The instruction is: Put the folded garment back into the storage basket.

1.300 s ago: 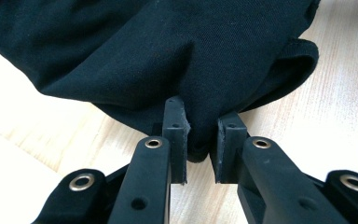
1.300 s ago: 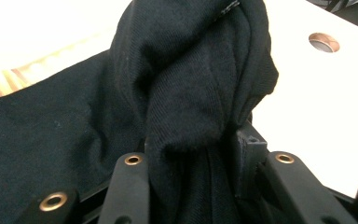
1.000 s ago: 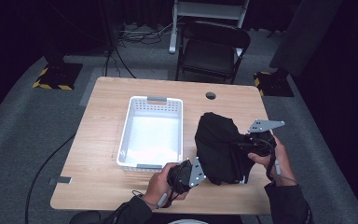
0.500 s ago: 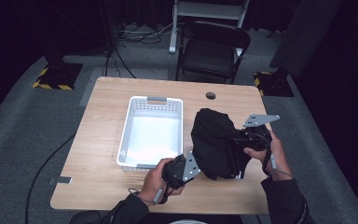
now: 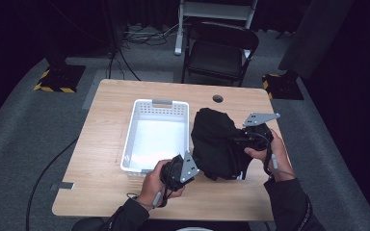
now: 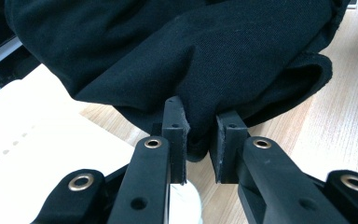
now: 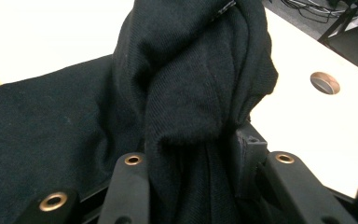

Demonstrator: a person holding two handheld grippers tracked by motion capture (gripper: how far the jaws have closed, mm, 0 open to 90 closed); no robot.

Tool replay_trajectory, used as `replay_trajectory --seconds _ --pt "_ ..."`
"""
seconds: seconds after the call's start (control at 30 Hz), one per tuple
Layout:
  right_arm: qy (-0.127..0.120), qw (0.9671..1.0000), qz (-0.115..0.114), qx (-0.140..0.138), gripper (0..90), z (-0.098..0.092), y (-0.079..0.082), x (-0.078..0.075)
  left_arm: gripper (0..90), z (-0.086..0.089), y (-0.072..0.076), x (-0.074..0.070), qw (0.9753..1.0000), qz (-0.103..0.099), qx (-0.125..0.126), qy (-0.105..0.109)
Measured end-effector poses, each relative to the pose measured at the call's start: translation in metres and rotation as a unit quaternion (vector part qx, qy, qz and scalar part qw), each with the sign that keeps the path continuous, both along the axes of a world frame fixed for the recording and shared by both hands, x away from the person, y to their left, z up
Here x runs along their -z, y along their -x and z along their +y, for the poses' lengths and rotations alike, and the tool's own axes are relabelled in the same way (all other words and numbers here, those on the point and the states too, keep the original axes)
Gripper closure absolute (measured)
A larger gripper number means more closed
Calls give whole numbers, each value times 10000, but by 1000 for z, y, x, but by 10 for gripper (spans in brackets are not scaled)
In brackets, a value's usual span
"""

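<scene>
Black garment point(image 5: 219, 144) sits bunched on the wooden surface point(image 5: 106, 120) just right of a white basket point(image 5: 158, 136), gathered between two hand-held tools. At the cloth's right side, the right gripper point(image 5: 241, 140) is clamped on a thick twisted fold, which rises between its jaws in the right gripper view point(image 7: 191, 93). At the near left corner, the left gripper point(image 5: 195, 169) has its jaws a little apart with the garment's lower edge point(image 6: 200, 93) bulging into the gap; whether the pads pinch it cannot be told. A round hole point(image 5: 217, 98) marks the surface's far edge, and a folding chair point(image 5: 221, 48) stands beyond.
</scene>
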State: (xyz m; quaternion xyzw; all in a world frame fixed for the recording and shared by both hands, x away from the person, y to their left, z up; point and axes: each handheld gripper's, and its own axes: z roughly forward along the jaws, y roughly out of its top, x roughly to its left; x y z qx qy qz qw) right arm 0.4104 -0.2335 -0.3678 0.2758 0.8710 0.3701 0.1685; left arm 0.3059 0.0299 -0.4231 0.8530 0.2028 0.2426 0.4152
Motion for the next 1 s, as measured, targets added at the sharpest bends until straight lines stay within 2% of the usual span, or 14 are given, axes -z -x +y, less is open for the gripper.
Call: replay_trajectory --seconds 1.0 --pt "-44 9998 34 -191 653 39 -16 -7 776 35 -3 -6 9993 -39 -369 87"
